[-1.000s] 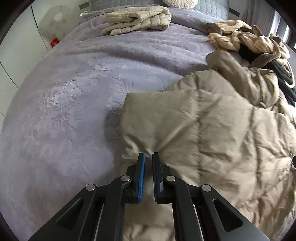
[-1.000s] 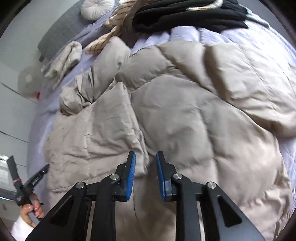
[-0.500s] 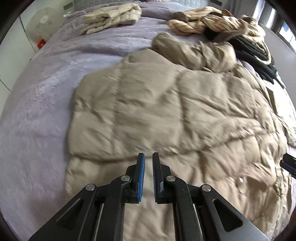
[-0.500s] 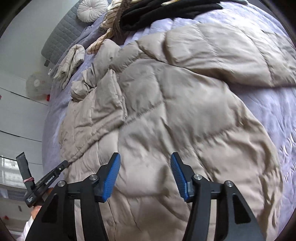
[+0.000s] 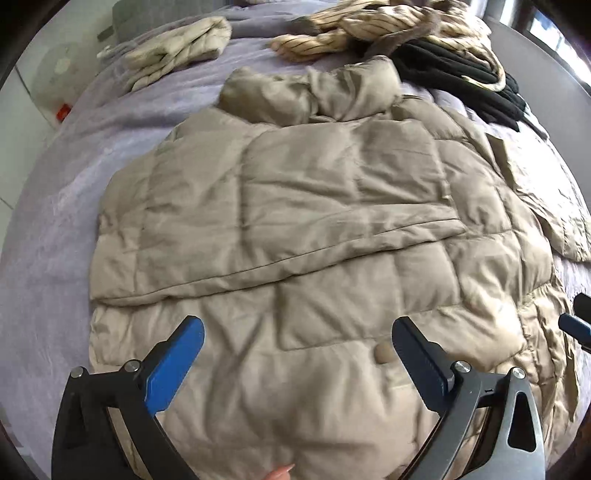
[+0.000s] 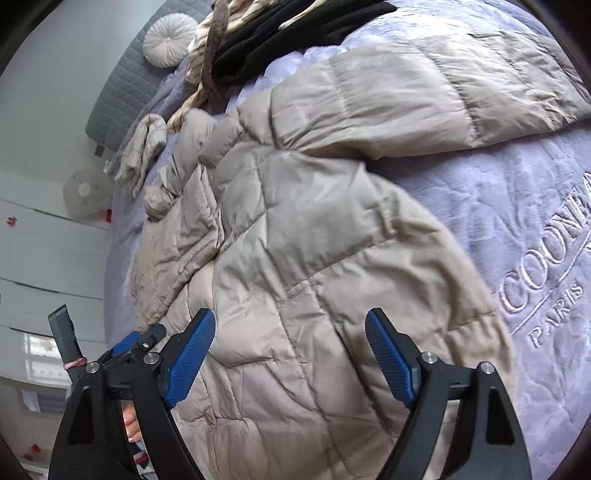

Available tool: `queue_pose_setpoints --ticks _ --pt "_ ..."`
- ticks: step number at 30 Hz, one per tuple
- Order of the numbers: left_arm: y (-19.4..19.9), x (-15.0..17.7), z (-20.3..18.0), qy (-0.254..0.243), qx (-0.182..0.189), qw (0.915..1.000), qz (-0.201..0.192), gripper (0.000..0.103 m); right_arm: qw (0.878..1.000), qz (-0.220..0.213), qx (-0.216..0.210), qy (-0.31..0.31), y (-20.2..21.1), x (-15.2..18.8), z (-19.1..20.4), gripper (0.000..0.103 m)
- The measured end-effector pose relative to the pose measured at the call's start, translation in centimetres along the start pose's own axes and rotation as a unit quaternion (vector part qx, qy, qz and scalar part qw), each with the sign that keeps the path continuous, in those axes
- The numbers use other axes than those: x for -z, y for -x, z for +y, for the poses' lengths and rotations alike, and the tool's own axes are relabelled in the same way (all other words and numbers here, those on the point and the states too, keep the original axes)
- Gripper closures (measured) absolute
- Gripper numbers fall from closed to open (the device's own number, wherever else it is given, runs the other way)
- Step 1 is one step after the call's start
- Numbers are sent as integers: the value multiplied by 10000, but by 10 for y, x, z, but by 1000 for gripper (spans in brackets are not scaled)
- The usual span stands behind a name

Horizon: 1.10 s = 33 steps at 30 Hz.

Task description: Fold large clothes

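Note:
A large beige puffer coat [image 5: 295,221] lies spread on a lilac bed cover [image 5: 55,221], one front panel folded across its body and the hood bunched at the far end. My left gripper [image 5: 297,328] hovers over the coat's near part. Its jaws are opening wide and its blue pads touch no fabric. In the right wrist view the coat [image 6: 295,240] fills the middle, a sleeve [image 6: 443,92] stretching to the upper right. My right gripper [image 6: 290,317] is above the coat's lower part, its jaws opening with nothing pressed between them. The left gripper [image 6: 125,343] shows beside it.
A folded cream quilted jacket [image 5: 177,48], a striped cream garment [image 5: 369,22] and black clothes [image 5: 461,74] lie at the bed's far end. A round pillow [image 6: 170,35] leans on the grey headboard [image 6: 122,85]. Embroidered lettering [image 6: 546,280] marks bare cover at right. A white fan [image 6: 83,192] stands beside the bed.
Both grippers' jaws have spread from nearly shut to wide. The left view has swung from the coat's left edge to over its middle. The right view has slid toward the coat's lower right.

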<state>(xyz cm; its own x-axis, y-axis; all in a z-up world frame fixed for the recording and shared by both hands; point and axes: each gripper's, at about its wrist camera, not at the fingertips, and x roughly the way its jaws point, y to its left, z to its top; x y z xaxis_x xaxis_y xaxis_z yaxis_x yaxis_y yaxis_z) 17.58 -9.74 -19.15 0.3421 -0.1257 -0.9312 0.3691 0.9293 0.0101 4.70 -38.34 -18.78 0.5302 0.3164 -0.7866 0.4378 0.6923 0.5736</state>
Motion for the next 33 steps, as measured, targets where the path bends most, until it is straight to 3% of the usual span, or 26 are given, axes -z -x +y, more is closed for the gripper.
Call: queue_pose_setpoints --ticks 7,8,9,15,20,28,33 --pt "-4 -17 -47 -136 73 9999 28 1 9987 -318 -256 -317 27 -11 -35 15" --pt "-6 -18 -54 -180 215 9995 112 1 9984 -368 -275 -340 30 -12 -39 13" --pt "-6 -17 -61 -204 304 9992 161 1 9979 -423 -316 -373 34 -14 -45 1" --pt "-6 -15 -118 -577 324 9977 150 1 9941 -782 -349 -673 58 -32 -86 0" --pt "-5 -20 -146 -663 315 9972 151 1 9893 -711 -223 -1258 71 -53 -133 0" --pt "-5 -27 -171 -583 287 9977 178 1 9684 -1140 -316 -2198 90 -87 -211 0" --pt "-10 -29 -179 -559 253 9979 226 1 9461 -1466 -868 -2756 86 -111 -247 0"
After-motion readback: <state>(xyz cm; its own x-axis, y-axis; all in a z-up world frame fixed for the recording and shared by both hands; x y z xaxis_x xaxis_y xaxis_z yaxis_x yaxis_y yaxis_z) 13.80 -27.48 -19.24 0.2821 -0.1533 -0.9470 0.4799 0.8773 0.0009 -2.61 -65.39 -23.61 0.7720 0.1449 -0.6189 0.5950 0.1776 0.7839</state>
